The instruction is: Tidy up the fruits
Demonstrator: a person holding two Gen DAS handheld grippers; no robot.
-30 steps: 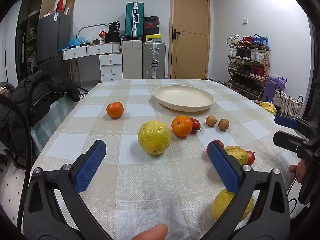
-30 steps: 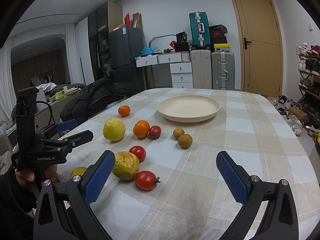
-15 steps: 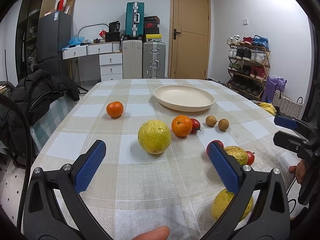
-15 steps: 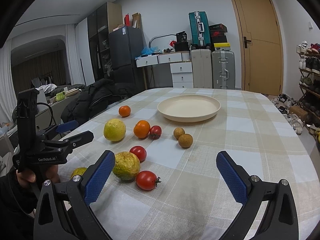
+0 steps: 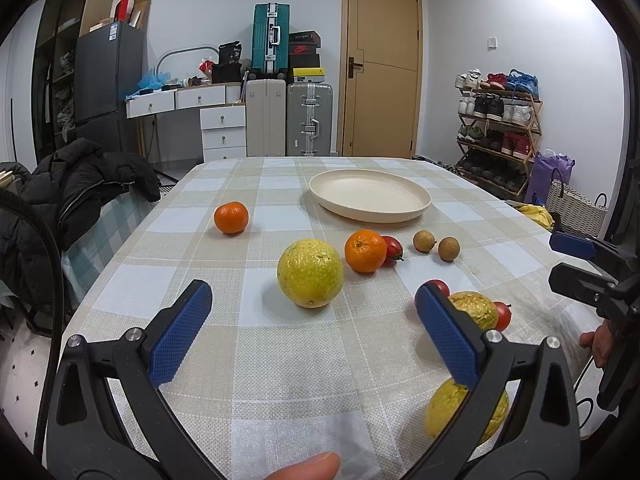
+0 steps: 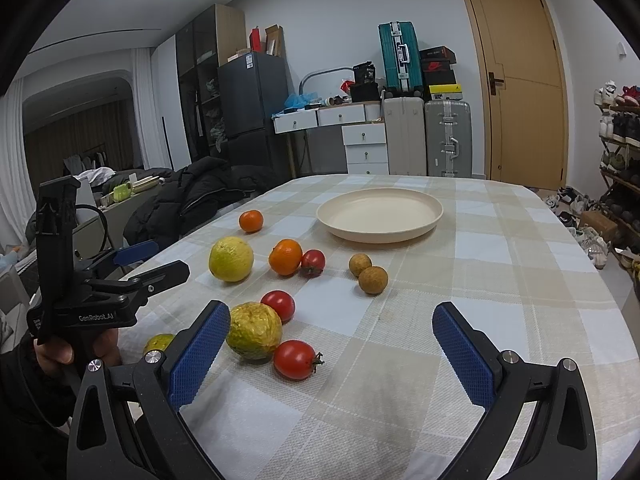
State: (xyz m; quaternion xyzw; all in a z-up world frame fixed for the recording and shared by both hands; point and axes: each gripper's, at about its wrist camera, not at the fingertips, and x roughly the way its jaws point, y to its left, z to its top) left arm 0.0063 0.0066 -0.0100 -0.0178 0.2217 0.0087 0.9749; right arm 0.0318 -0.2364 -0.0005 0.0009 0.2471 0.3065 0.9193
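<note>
Left wrist view: the left gripper (image 5: 310, 322) hangs with fingers wide, empty, a smooth yellow fruit (image 5: 310, 267) just ahead between them, oranges and longans beyond, bare checked cloth (image 5: 280, 364) beneath. The right gripper (image 6: 332, 348), fingers also spread and empty, has a wrinkled yellow fruit (image 6: 254, 335) and tomato (image 6: 295, 359) beside its left finger; the cream plate (image 6: 380, 215) lies far ahead, open tabletop rightward.

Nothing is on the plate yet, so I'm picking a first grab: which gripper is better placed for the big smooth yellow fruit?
Left. The open left gripper already frames the yellow fruit; the right gripper faces bare cloth.
</note>
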